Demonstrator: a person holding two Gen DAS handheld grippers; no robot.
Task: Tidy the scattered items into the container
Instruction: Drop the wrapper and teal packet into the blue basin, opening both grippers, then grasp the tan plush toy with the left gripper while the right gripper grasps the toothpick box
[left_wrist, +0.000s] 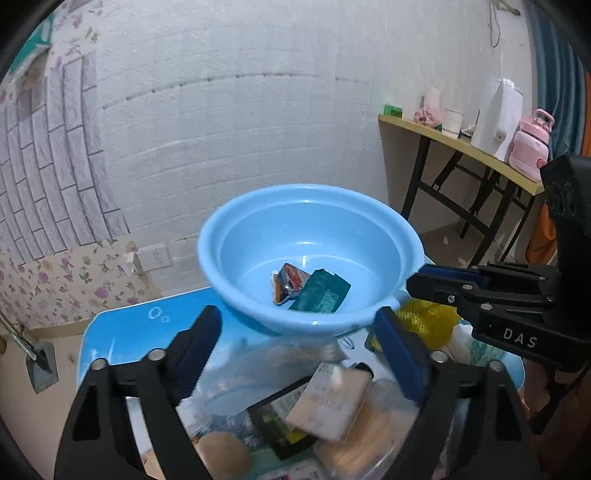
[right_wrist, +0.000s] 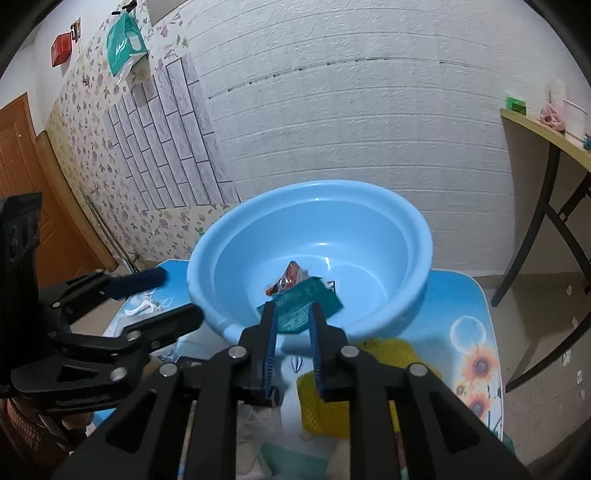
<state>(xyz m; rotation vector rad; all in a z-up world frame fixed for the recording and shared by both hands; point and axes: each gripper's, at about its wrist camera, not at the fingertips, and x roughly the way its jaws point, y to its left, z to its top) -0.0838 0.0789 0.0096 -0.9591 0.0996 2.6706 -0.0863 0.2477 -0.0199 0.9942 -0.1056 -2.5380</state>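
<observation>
Pink bottle (left_wrist: 529, 147) on side table (left_wrist: 461, 147) (beside white kettle (left_wrist: 496, 118))

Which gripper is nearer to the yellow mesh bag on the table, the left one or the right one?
Right. The right gripper is directly over the yellow mesh bag, fingers reaching past it toward the blue basin. The left gripper hangs open beside the bag, above other packets.

Ahead of the black, blue-padded left tongs (left_wrist: 297, 323) sits a light blue basin (left_wrist: 258, 218) holding a teal packet (left_wrist: 320, 293) and an orange-red packet (left_wrist: 289, 281). The counter (right_wrist: 476, 354) is sky blue with sunflowers and bubbles. By the right tongs (right_wrist: 292, 314) lies a yellow mesh bag (right_wrist: 388, 354).
</observation>
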